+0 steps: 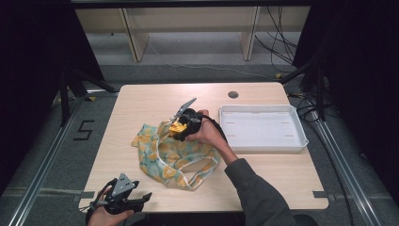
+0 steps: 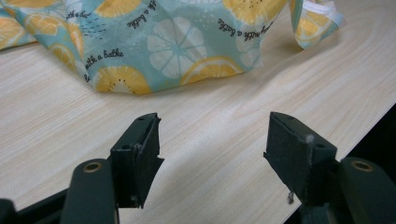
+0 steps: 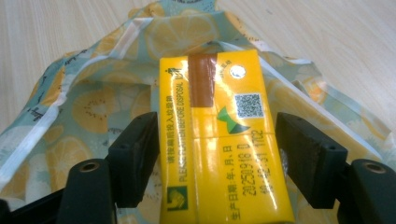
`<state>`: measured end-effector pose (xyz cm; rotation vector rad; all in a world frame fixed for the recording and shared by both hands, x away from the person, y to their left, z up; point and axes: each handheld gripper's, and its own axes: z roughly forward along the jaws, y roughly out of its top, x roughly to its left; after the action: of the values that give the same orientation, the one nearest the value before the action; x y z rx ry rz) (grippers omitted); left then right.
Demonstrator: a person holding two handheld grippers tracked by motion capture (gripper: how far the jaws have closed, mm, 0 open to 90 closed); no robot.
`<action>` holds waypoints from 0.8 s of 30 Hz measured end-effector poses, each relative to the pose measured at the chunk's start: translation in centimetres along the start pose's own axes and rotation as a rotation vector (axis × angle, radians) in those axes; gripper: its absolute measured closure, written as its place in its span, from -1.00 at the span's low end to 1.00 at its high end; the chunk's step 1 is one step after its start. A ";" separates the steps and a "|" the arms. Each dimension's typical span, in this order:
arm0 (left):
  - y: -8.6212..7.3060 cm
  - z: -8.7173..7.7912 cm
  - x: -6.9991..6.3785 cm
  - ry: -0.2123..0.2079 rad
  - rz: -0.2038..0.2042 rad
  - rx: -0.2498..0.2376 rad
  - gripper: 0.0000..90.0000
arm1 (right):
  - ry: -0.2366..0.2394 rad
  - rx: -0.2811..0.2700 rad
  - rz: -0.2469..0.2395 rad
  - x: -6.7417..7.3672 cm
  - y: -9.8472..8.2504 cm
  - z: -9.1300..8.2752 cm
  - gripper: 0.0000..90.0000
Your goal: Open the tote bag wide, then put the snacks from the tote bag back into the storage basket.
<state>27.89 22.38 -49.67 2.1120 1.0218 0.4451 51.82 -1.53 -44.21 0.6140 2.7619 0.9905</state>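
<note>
Yellow carton (image 3: 219, 140), glossy, printed, between right claw (image 3: 217, 149) jaws over citrus-print bag (image 3: 93, 121); grip unclear.

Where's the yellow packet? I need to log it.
The yellow packet sits between the right tool's jaws over the lemon-print cloth bag, mid-table in the high view, left of the white tray.
</note>
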 end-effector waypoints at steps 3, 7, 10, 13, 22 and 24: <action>-0.1 0.2 -0.2 -0.008 -0.026 0.001 -0.23 | 0.009 0.032 -0.028 -0.2 0.3 0.4 -0.17; -0.2 0.3 -0.2 -0.012 -0.010 0.009 -0.23 | 0.024 0.046 -0.052 -0.4 0.7 0.7 -0.06; -0.2 0.3 -0.1 -0.006 -0.007 0.006 -0.23 | 0.035 0.054 -0.064 -0.4 0.7 0.9 0.02; -0.2 0.2 0.0 -0.004 0.017 0.020 -0.23 | 0.048 0.065 -0.055 -0.5 0.7 1.1 0.04; -0.2 0.4 -0.2 -0.011 0.000 0.015 -0.23 | 0.050 0.097 -0.065 -0.3 0.9 1.5 0.05; -0.2 0.4 -0.2 -0.011 -0.001 0.014 -0.23 | 0.046 0.106 -0.066 -0.3 1.0 1.5 0.05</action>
<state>27.87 22.12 -50.07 2.1241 1.0232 0.4268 52.82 -0.10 -44.75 0.5170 2.8702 0.8601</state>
